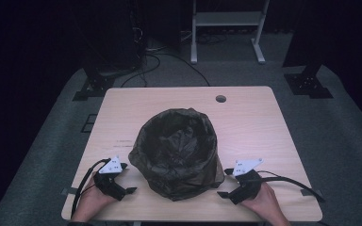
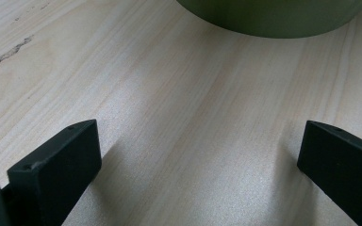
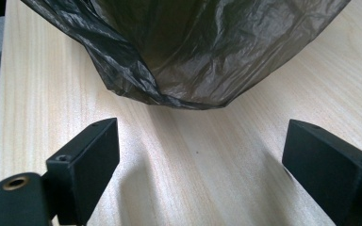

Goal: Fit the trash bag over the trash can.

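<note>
Both tools rest low on the table, the left gripper at seven o'clock and the right gripper at five, jaws wide and empty, flanking the bag-lined bin at centre, seemingly poised to take its loose plastic.

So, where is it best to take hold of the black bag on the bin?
Probably the bag's loose skirt hanging over the bin, low at the near side. It drapes free there, folded and crinkled, so the open right gripper could pinch a fold from the right.
</note>
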`<state>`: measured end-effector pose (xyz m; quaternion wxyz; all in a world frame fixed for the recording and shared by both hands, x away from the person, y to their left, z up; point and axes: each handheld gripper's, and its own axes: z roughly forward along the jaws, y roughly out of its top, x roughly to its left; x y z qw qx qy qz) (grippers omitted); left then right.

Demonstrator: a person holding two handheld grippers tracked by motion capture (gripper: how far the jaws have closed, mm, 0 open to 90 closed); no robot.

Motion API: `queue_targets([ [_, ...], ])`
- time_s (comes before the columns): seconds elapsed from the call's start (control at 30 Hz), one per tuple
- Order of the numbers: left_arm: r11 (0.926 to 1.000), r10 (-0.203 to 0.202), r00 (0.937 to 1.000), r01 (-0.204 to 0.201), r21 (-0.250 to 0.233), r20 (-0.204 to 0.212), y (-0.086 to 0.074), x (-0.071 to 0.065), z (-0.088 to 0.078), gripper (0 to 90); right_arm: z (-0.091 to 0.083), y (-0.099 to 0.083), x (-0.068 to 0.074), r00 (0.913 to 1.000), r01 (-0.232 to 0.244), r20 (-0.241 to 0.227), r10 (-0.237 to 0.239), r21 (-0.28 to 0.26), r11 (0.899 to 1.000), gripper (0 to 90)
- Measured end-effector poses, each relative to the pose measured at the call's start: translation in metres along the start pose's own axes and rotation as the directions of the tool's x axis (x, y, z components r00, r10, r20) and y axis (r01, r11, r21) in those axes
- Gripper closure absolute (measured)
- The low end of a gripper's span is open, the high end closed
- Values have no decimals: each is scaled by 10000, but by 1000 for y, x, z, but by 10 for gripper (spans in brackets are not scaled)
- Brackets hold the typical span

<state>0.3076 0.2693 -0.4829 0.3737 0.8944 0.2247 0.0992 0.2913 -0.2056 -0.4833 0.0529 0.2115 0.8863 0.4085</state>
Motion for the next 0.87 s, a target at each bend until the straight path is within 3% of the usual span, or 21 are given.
queue_targets([
  [0.47, 10000, -8, 10000, 8, -5, 0, 0, 0, 0, 0, 4, -1, 5, 9977, 423, 524, -434, 221, 9989, 119],
  [0.87, 10000, -15, 10000, 15, 5, -36, 0, 0, 0, 0, 3, -1, 6, 9973, 372, 627, -386, 232, 9990, 118],
])
